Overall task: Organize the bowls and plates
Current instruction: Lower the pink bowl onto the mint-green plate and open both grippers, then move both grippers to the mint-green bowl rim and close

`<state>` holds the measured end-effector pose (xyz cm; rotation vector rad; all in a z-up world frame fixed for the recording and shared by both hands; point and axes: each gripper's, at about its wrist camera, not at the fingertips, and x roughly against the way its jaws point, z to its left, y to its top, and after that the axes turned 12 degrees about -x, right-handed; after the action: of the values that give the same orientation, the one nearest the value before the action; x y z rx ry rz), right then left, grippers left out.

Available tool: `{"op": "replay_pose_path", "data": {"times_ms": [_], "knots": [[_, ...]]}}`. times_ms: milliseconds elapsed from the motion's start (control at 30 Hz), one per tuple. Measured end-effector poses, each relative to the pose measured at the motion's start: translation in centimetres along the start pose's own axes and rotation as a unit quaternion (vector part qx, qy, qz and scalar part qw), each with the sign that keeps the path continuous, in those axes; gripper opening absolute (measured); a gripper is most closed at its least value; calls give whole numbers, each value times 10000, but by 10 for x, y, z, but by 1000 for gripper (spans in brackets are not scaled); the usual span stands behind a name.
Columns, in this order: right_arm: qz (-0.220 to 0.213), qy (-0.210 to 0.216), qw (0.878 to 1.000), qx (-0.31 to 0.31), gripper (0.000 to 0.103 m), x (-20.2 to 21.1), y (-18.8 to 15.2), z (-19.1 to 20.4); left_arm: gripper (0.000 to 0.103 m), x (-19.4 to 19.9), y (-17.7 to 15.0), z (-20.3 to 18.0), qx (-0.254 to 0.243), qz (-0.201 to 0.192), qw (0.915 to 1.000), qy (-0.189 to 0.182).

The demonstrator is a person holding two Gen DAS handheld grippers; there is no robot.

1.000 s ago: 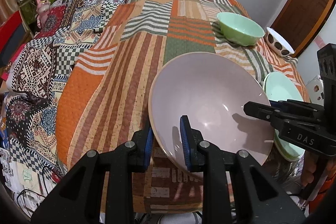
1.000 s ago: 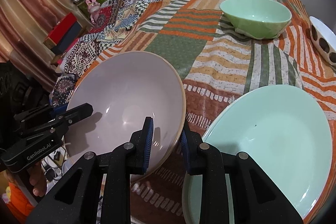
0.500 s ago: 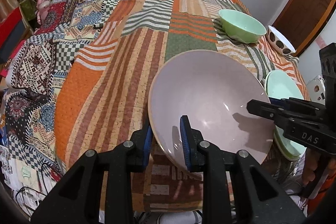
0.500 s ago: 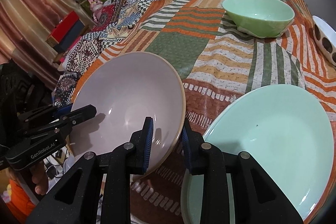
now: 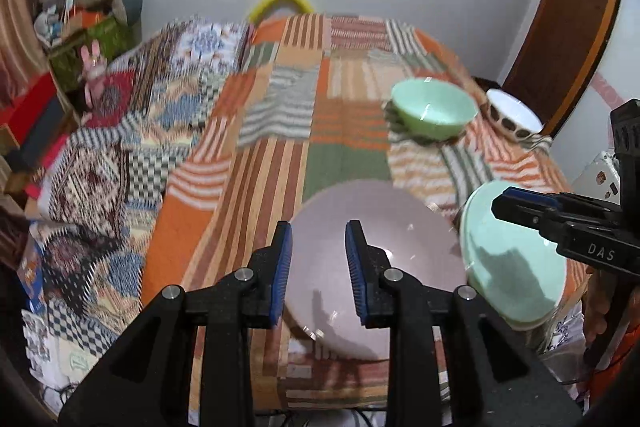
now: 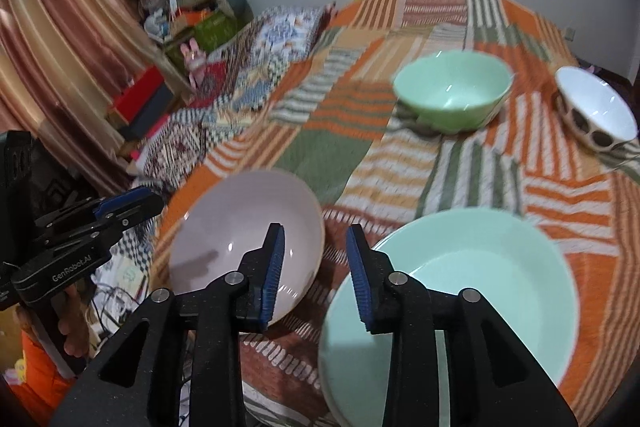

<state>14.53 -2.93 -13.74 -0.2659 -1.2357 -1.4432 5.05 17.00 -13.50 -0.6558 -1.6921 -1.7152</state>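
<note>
A pale pink plate (image 5: 384, 259) lies on the patchwork quilt near its front edge; it also shows in the right wrist view (image 6: 244, 227). A mint green plate (image 5: 516, 255) lies right of it, also in the right wrist view (image 6: 460, 303). My left gripper (image 5: 318, 271) is open and empty above the pink plate's near rim. My right gripper (image 6: 316, 275) is open and empty over the gap between the two plates. A green bowl (image 6: 454, 93) and a white bowl with dark spots (image 6: 596, 113) stand further back on the right.
The quilt-covered bed (image 5: 280, 147) stretches back to a white wall. Boxes, toys and clutter (image 5: 80, 39) sit at the far left by a curtain (image 6: 60, 39). A wooden door (image 5: 568, 27) stands at the right.
Both grippers have opened and let go of the pink plate's rim, then pulled back and up. The pink plate now lies on the quilt beside the green plate.
</note>
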Motion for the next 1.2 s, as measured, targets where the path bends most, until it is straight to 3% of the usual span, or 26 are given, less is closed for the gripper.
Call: {"op": "replay_pose_path", "data": {"times_ms": [233, 333, 533, 867, 1200], "knots": [[-689, 8, 9976, -103, 34, 47, 20, -18, 50, 26, 35, -13, -80, -577, 9982, 133], [-1024, -21, 9946, -190, 44, 65, 30, -29, 56, 30, 56, -18, -140, -732, 9971, 123], [-1461, -182, 9884, -382, 45, 82, 55, -52, 59, 21, 96, -27, -90, -846, 9964, -47], [-1464, -422, 9866, -585, 45, 65, 94, -81, 59, -62, 150, -41, -67, -252, 9982, -545], [-982, -519, 9906, -804, 45, 14, 118, -107, 59, -160, 171, -47, -29, 518, 9954, -809]]}}
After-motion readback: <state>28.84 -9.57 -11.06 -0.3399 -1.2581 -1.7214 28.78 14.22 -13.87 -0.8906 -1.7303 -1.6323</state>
